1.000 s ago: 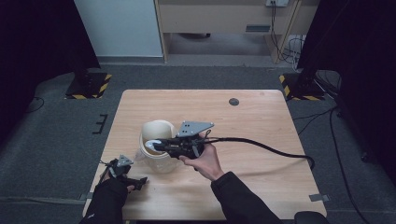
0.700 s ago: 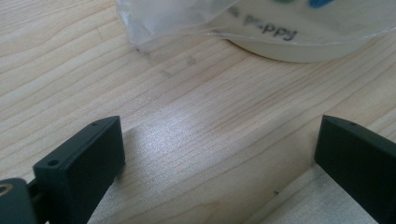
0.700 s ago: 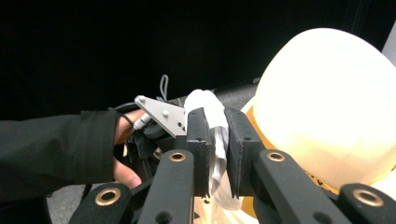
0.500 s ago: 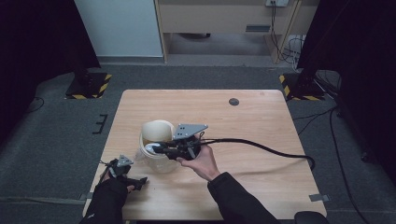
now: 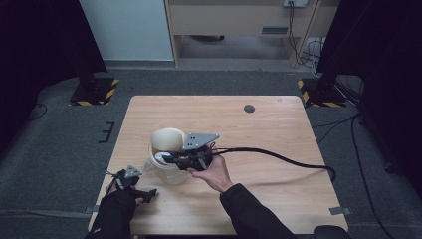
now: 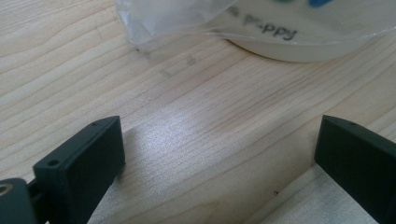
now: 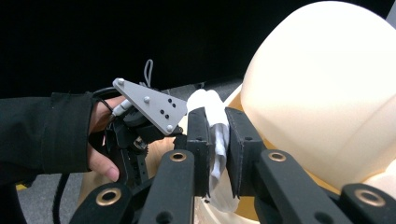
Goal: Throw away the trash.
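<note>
A cream, dome-shaped thing (image 5: 167, 139) sits in a pale bowl wrapped in clear plastic (image 5: 168, 175) at the table's left-middle. My right gripper (image 5: 166, 159) reaches in from the right at the dome's near side, shut on a crumpled white piece (image 5: 160, 158). In the right gripper view its jaws pinch that white piece (image 7: 211, 101) beside the dome (image 7: 322, 93). My left gripper (image 5: 147, 192) lies low at the table's front left corner, open, nothing between its jaws. The left gripper view shows it (image 6: 219, 154) spread wide over bare wood, short of the clear plastic (image 6: 163, 18) and the lettered bowl (image 6: 299, 44).
The right gripper's black cable (image 5: 288, 160) trails right across the wooden table (image 5: 278, 124). A small dark disc (image 5: 249, 108) lies near the far edge. Beyond the table stand yellow-and-black stand feet (image 5: 94, 92) and a wooden cabinet (image 5: 239, 20).
My right gripper has edged slightly left with the white piece still pinched. The left gripper has kept still.
</note>
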{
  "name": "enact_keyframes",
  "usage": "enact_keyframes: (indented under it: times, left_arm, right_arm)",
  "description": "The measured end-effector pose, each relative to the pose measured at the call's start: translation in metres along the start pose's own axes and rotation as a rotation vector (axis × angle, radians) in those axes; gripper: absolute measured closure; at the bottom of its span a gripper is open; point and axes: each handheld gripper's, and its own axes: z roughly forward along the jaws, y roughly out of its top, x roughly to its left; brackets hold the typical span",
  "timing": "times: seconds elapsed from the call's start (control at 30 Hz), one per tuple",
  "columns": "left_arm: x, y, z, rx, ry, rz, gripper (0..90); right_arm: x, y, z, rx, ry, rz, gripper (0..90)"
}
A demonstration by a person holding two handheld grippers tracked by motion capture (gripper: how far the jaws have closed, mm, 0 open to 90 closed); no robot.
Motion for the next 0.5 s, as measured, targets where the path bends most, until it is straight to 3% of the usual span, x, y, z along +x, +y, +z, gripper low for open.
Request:
enact_keyframes:
  times: [0.33,0.5]
  left_arm:
    - [-0.0001,0.0000,0.0000,0.001,0.000,0.001,1.0]
    - [0.0000,0.0000,0.0000,0.000,0.000,0.000,1.0]
  right_arm:
    - [-0.0011,0.0019,-0.0013,-0.024,-0.018,-0.030,81.3]
    - [-0.0016,-0.0043,0.0033,0.016,-0.029,-0.052,80.7]
